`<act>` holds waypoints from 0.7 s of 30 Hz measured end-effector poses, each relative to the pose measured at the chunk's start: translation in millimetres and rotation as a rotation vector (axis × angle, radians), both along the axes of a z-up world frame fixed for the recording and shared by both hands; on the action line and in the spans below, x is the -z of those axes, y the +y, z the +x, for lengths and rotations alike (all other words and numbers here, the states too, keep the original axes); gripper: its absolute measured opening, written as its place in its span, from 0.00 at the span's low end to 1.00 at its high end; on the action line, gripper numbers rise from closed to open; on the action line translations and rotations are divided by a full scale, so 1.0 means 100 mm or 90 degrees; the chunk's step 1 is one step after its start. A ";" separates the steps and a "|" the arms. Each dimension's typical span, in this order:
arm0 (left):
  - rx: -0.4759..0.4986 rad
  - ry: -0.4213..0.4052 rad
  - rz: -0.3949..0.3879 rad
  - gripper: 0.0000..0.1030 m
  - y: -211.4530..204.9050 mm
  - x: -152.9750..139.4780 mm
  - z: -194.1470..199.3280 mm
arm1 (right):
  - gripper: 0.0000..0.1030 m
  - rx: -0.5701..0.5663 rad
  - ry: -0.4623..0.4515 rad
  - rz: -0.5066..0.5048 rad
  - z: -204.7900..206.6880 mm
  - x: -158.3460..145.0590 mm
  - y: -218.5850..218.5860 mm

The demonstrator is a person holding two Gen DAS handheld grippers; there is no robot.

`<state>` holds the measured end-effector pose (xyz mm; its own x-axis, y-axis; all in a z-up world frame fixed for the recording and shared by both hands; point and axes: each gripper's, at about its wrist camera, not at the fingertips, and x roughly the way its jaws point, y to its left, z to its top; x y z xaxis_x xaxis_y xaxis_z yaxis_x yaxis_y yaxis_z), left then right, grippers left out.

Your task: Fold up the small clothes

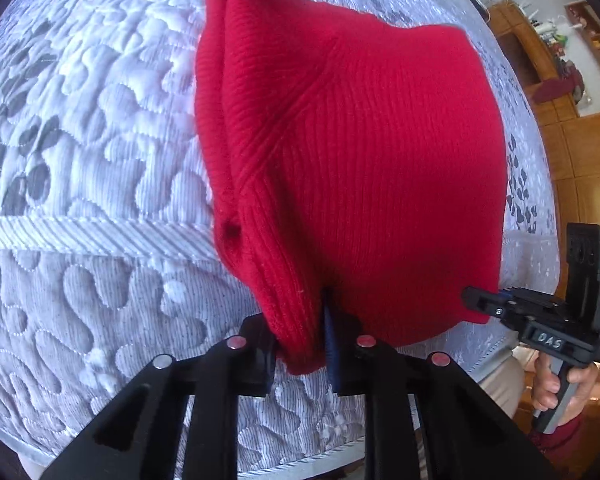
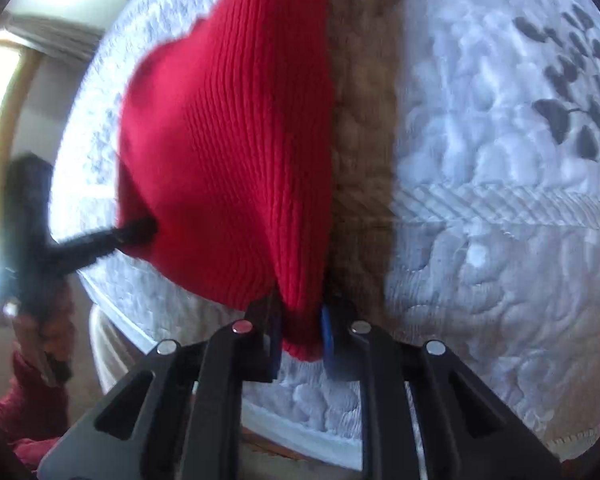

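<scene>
- Left wrist view: my left gripper [image 1: 300,344] has its jaws pinching a corner of the red knit garment [image 1: 360,160].
- Right gripper [image 2: 300,336] pinches the opposite corner; both equally near.
- Garment hangs stretched between them above the mattress [image 1: 80,160], long axis running jaw to jaw.

Blurred left gripper [image 2: 140,230]; red garment [image 2: 228,152] top cropped.

red garment [image 1: 360,168]: matt ribbed knit; mattress [image 1: 80,120]: quilted cloth (slightly shiny); gripper fingers [image 1: 256,356]: matt black plastic.
</scene>
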<state>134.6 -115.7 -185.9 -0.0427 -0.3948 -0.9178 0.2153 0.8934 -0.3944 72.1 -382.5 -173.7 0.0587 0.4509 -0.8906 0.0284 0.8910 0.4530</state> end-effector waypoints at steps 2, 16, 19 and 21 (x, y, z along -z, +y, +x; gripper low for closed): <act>0.007 0.007 -0.012 0.21 0.01 -0.03 0.02 | 0.16 -0.025 -0.014 -0.013 0.04 -0.07 0.05; -0.064 -0.072 -0.047 0.58 0.29 -0.36 1.37 | 0.64 0.025 -0.096 0.030 1.52 -0.57 -0.43; -0.068 -0.050 -0.051 0.58 0.15 -0.20 1.54 | 0.64 0.025 -0.067 0.048 1.80 -0.36 -0.43; -0.064 -0.034 -0.069 0.57 0.12 -0.13 1.54 | 0.64 0.022 -0.051 0.079 1.90 -0.23 -0.43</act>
